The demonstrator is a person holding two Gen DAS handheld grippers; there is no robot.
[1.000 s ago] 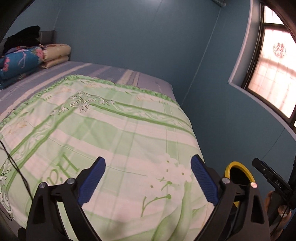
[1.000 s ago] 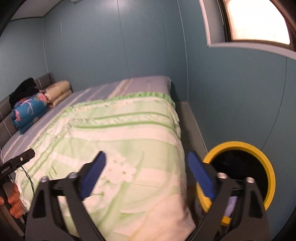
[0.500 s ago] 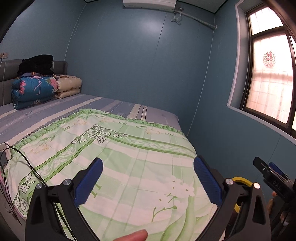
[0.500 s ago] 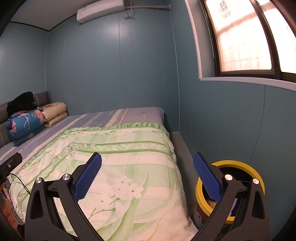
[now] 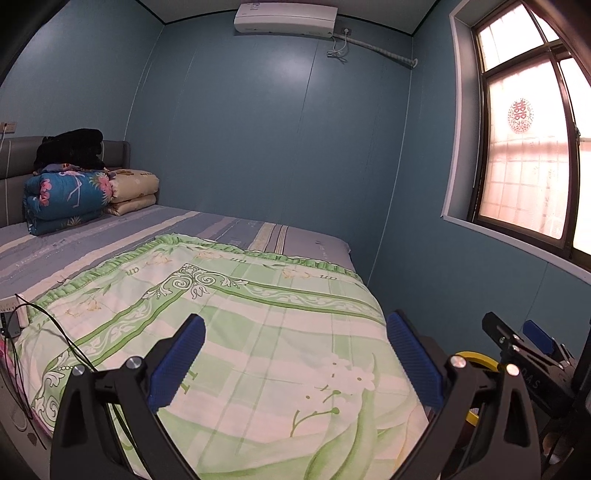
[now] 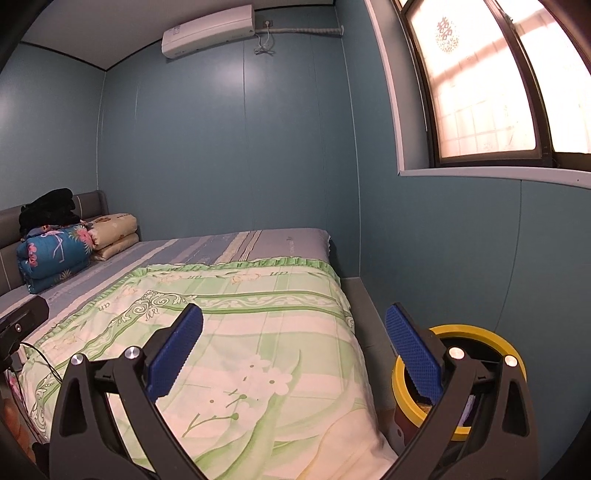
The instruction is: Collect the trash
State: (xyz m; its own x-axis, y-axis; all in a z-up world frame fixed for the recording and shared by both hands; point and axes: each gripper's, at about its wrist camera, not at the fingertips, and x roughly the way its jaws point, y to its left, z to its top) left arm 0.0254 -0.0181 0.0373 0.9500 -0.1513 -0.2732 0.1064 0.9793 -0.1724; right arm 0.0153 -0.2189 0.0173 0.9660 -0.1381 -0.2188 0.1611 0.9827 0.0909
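Observation:
A yellow-rimmed trash bin (image 6: 476, 334) stands on the floor between the bed and the blue wall; its rim also shows in the left wrist view (image 5: 476, 357). My left gripper (image 5: 295, 360) is open and empty, held over the green and white bedspread (image 5: 240, 314). My right gripper (image 6: 293, 352) is open and empty, over the bed's near corner with its right finger in front of the bin. The right gripper also shows at the right edge of the left wrist view (image 5: 517, 341). No loose trash is visible on the bed.
Folded quilts (image 5: 70, 199) and a black garment (image 5: 70, 147) are stacked by the headboard. A black cable (image 5: 48, 325) and a white power strip (image 5: 13, 308) lie at the bed's left edge. A window (image 5: 535, 155) is on the right wall, an air conditioner (image 5: 286, 18) up high.
Both grippers have tilted upward, so the views now show the wall, air conditioner and window instead of mostly bedspread. Both stayed open and empty.

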